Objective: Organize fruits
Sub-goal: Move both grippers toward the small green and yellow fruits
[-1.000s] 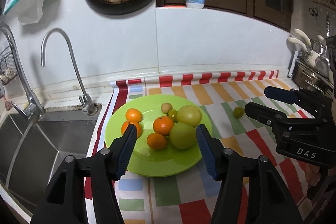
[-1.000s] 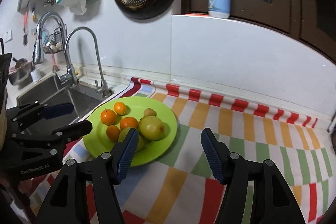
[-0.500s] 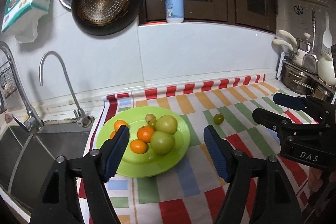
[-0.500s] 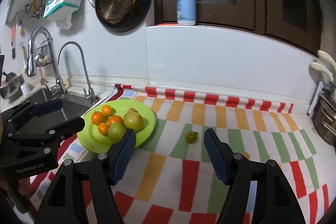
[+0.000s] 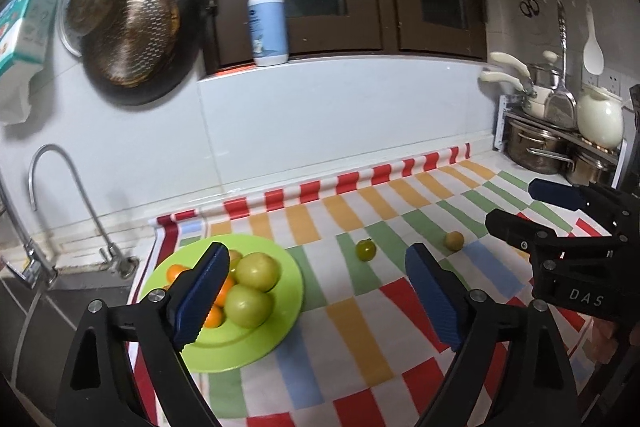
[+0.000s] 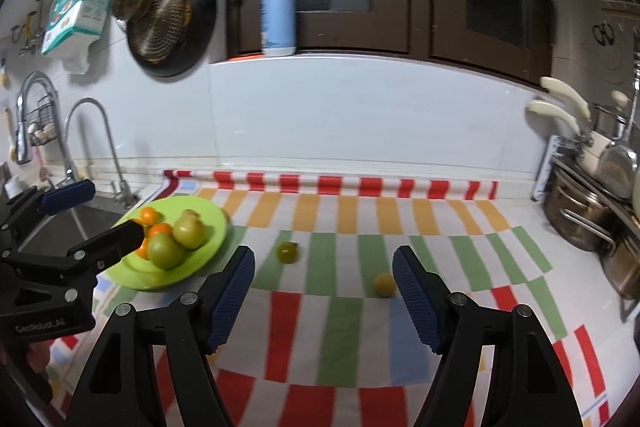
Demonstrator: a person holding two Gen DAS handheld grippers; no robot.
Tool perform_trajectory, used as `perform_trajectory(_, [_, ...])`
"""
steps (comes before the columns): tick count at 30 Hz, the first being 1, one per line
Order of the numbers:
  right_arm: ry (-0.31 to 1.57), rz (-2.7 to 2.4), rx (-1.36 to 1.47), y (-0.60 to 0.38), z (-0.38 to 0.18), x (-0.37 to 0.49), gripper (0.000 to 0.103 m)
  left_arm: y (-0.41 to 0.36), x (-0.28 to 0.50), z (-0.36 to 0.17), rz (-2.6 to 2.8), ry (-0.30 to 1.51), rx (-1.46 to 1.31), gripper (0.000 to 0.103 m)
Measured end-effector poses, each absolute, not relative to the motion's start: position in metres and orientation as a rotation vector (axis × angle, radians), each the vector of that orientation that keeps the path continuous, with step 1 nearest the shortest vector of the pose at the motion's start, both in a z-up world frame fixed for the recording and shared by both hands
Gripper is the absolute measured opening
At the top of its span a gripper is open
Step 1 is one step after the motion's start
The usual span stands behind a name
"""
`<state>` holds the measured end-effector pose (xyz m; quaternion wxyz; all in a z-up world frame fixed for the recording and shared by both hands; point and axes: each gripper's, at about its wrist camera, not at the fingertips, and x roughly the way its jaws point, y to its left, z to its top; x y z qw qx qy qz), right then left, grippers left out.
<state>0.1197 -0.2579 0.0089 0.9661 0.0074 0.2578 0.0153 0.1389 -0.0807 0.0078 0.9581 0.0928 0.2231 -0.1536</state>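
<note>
Left wrist view: the left gripper (image 5: 316,291) hangs over the striped cloth (image 5: 360,327), jaws opening wide with nothing between them. The green plate (image 5: 256,339) holds oranges and green fruit; a small green fruit (image 5: 366,249) and a yellowish one (image 5: 455,240) lie loose on the cloth. The right gripper (image 6: 324,295) — jaws also opening, empty — points toward those two.

My black left gripper with blue ribbed pads (image 5: 316,291) and matching right gripper (image 6: 323,297) are both opening, nothing between them.
</note>
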Motion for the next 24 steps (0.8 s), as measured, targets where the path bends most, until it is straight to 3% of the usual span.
perform_trajectory(24, [0.682, -0.083, 0.125, -0.309, -0.055, 0.185, 0.074, -0.136, 0.229, -0.054, -0.414, 0.605, 0.286, 0.094])
